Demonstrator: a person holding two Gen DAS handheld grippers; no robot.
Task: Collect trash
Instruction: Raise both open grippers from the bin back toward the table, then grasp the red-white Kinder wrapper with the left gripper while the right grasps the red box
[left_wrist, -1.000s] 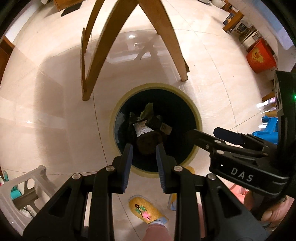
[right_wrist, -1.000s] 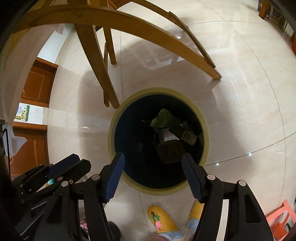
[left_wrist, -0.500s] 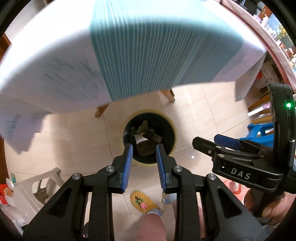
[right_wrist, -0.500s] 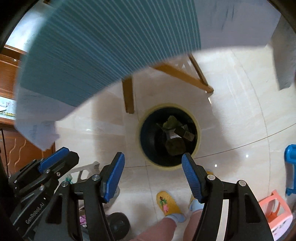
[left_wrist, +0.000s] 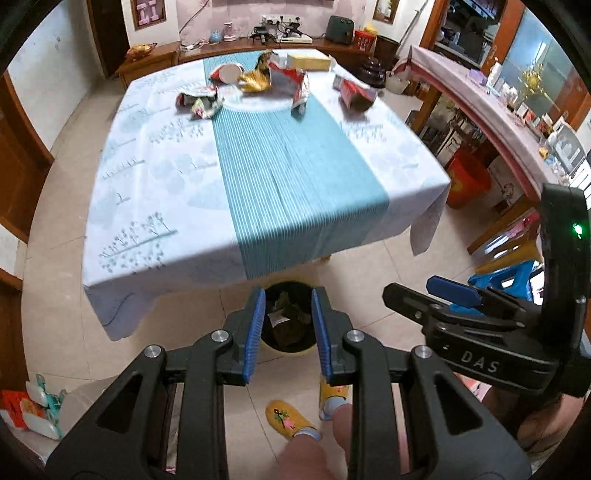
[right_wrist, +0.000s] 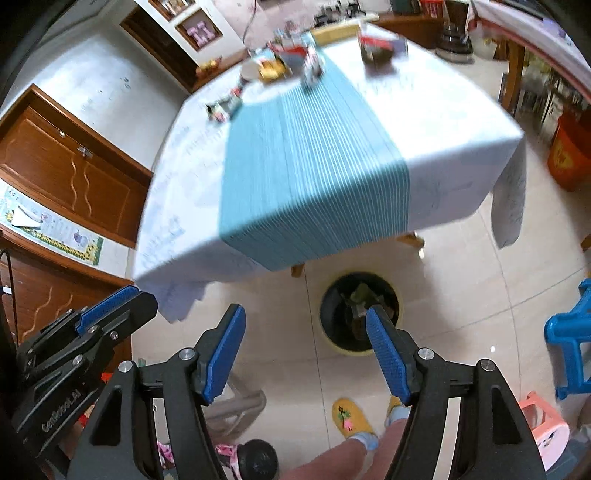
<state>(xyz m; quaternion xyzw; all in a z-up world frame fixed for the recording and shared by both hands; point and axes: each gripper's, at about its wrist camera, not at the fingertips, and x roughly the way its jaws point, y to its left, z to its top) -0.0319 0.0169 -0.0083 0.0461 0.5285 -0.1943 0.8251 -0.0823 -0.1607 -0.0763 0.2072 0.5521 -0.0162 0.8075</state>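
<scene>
Pale glossy floor tiles (left_wrist: 388, 266) run under a square table draped in a white cloth with a teal striped runner (left_wrist: 288, 173) down its middle, and the trash still to be collected sits bunched at the table's far end: crumpled red-and-white snack wrappers (left_wrist: 201, 101), a gold foil wrapper (left_wrist: 255, 79), a torn red-and-white packet (left_wrist: 295, 83) and a squashed red carton (left_wrist: 354, 94). Down on the floor just past the near table edge stands a round black bin with a yellowish rim (right_wrist: 360, 314), already holding some crushed packaging. The left gripper (left_wrist: 286, 330) has its blue-padded jaws set fairly close together with nothing between them; the right gripper (right_wrist: 304, 354) is spread wide and equally empty. Both hang near the bin, well apart from the litter, so the next reach must cross the whole cloth. The risks, as I judge them: a long stretch could drag a gripper across the loose runner and pull wrappers out of place or off the far edge; light foil may slip from a shallow pinch and drop short of the bin; the narrow left opening may not span the carton; and the person's yellow slippers (right_wrist: 351, 419) stand close to the bin, so a careless step could knock it over.
</scene>
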